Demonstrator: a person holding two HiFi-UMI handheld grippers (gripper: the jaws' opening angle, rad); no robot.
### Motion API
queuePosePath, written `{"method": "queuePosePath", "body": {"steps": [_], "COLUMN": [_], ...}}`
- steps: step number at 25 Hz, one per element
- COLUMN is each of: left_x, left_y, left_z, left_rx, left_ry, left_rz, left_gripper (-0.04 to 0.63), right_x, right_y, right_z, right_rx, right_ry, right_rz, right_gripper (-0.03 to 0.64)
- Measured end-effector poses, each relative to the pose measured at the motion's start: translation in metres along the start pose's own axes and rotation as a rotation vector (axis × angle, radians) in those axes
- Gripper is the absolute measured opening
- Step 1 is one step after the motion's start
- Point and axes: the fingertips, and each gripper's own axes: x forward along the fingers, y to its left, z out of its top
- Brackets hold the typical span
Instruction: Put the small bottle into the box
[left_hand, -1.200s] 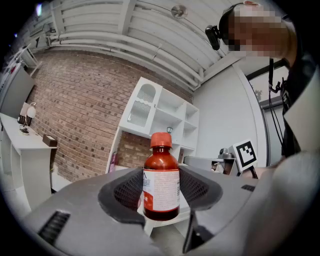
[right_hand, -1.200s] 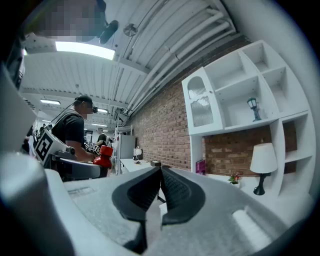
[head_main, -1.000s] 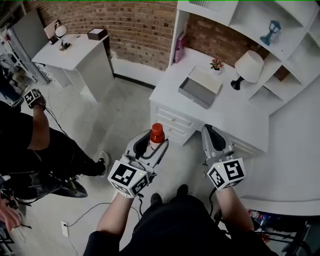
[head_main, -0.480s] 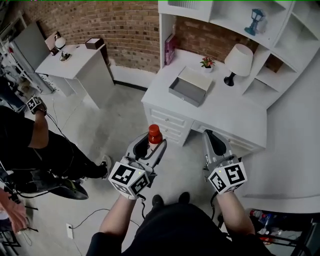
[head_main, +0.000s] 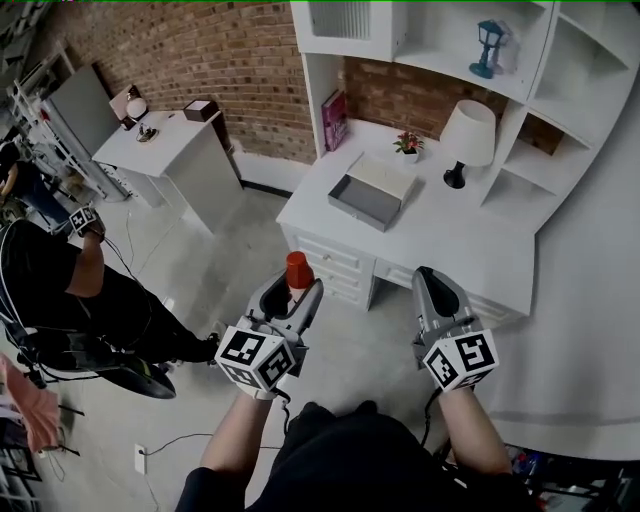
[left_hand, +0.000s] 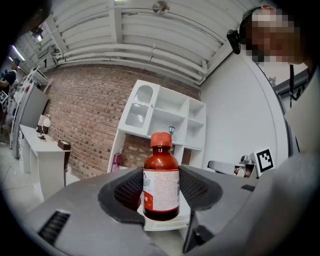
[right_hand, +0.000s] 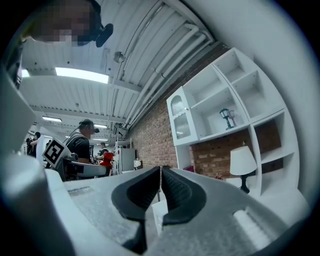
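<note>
A small brown bottle (left_hand: 161, 187) with a red cap (head_main: 298, 269) and a white label stands upright between the jaws of my left gripper (head_main: 292, 290), which is shut on it, held in the air over the floor in front of the white desk (head_main: 470, 240). The open grey box (head_main: 372, 194) with its lid tipped back lies on the desk's left part, well ahead of both grippers. My right gripper (head_main: 430, 285) is shut with nothing between its jaws (right_hand: 160, 186), level with the left one and to its right.
On the desk stand a white lamp (head_main: 464, 140), a small potted plant (head_main: 408, 143) and a pink book (head_main: 334, 107) against the shelf unit. A second white table (head_main: 165, 150) stands at the far left. A person in black (head_main: 60, 300) sits at the left; cables lie on the floor.
I have stepped toward the desk: it and the box now sit more to the centre-left of the head view. Both grippers keep their hold and spacing.
</note>
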Motion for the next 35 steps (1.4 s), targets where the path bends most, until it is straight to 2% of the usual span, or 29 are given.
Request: {"method": "queuePosePath", "body": {"steps": [7,16,24,32,35], "left_x": [0.015,0.066,0.138,0.199,0.22], "left_y": [-0.005,0.011,0.066,0.142,0.163], "left_z": [-0.006,-0.018,-0.031,-0.053,-0.058], "left_rx": [-0.004,-0.02,-0.11,-0.235,-0.261], "left_ry": [0.028,0.064,0.098,0.147,0.165], "left_rz": [0.043,0.003,-0.063,-0.104,-0.123], "left_gripper": [0.216,0.216,0.216,0.216,0.216], "right_x": [-0.005,0.023,0.082,0.152,0.172], "right_y": [-0.031,-0.063,-0.1,-0.116,-0.122], "right_z": [-0.012,-0.023,-0.036,-0.053,-0.056], "right_rx": [0.054,0.062,0.03,-0.017,-0.024], "right_ry": [0.036,0.052,0.099,0.168,0.183], "right_rz": [-0.004,-0.041,-0.122,-0.179,-0.208], "right_gripper": [0.002,0.002,0.002,0.002,0.002]}}
